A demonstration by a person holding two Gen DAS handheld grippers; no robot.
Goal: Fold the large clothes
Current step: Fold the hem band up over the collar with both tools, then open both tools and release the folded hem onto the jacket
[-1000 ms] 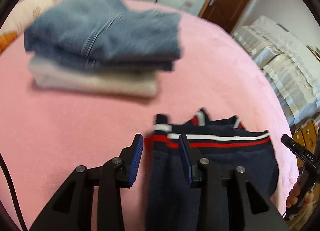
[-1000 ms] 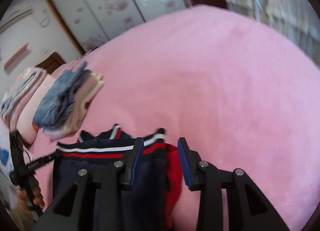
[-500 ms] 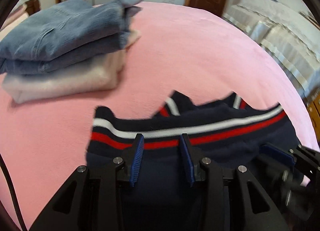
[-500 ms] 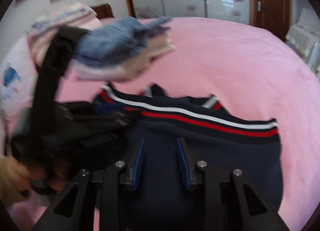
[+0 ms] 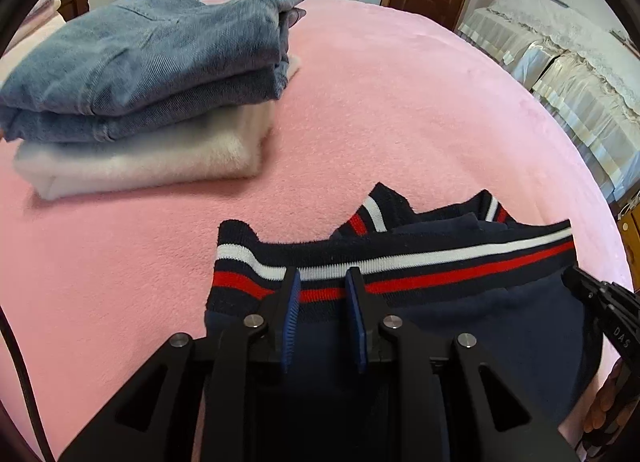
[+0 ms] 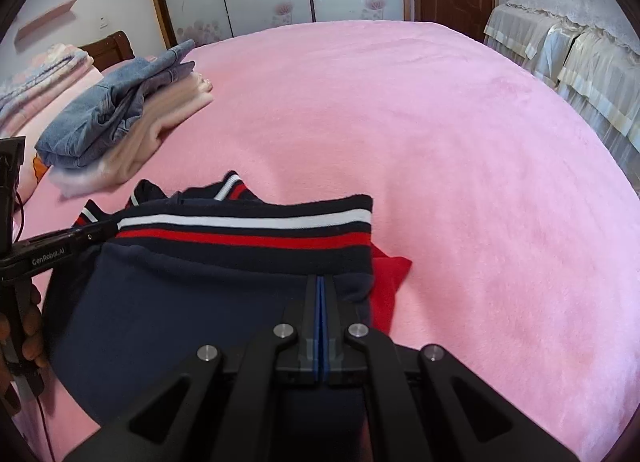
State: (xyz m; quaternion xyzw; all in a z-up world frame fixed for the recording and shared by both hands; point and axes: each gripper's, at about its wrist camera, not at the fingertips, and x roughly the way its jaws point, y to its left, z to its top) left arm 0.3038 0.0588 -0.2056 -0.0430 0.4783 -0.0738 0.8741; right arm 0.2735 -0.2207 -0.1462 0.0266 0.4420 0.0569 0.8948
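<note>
A folded navy sweater (image 5: 460, 326), banded in white and red along its ribbed hem, lies on the pink blanket (image 5: 380, 110) covering a bed. The left gripper (image 5: 322, 286) hangs over the hem's left end, its blue pads apart after narrowing a little, with no cloth visibly pinched between them. The right gripper (image 6: 321, 282) sits low over the sweater's right end, near the hem, its jaws having just come fully together; whether fabric is caught cannot be told. Beyond the sweater's left end, folded jeans (image 5: 144, 62) rest on a folded cream garment (image 5: 152, 154). A red piece of fabric (image 6: 388, 282) pokes out under the sweater's right edge.
</note>
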